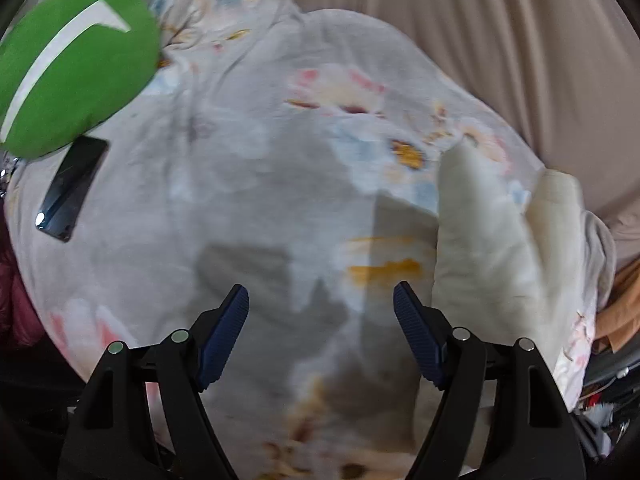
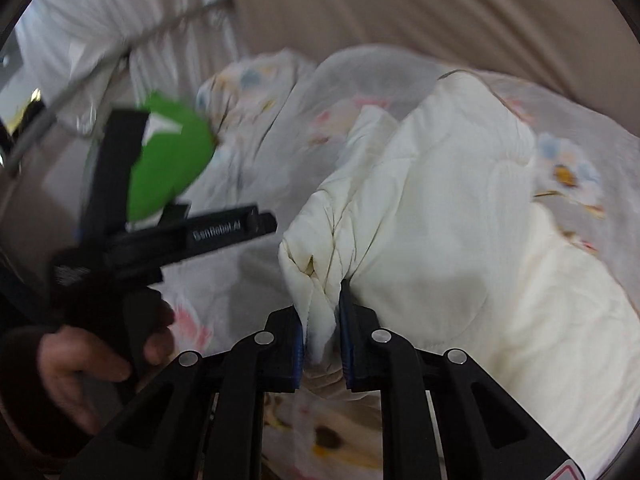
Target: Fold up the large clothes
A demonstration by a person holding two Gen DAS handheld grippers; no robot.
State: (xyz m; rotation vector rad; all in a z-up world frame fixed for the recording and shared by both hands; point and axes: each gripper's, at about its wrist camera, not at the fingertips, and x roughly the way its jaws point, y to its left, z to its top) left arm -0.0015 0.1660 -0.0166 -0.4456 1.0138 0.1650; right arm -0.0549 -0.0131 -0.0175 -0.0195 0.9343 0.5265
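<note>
Right tool [image 2: 322, 312] is clamped on a bunched corner of the cream quilted garment [image 2: 440, 220], which trails up and to the right over the floral blanket [image 1: 248, 152]. Left tool [image 1: 321, 304] hangs wide open with nothing in it, the cream fabric just to its right. Green cushion [image 1: 76, 68] and a phone [image 1: 72, 188] sit further left.

Premises: a bedroom in a home. A bed [image 1: 240, 184] with a floral cover fills both views. A green cushion [image 1: 76, 64] and a phone [image 1: 72, 188] lie on it. Beige curtains [image 1: 480, 32] hang behind. Loose clothes [image 1: 618, 304] are piled at the bed's side.
</note>
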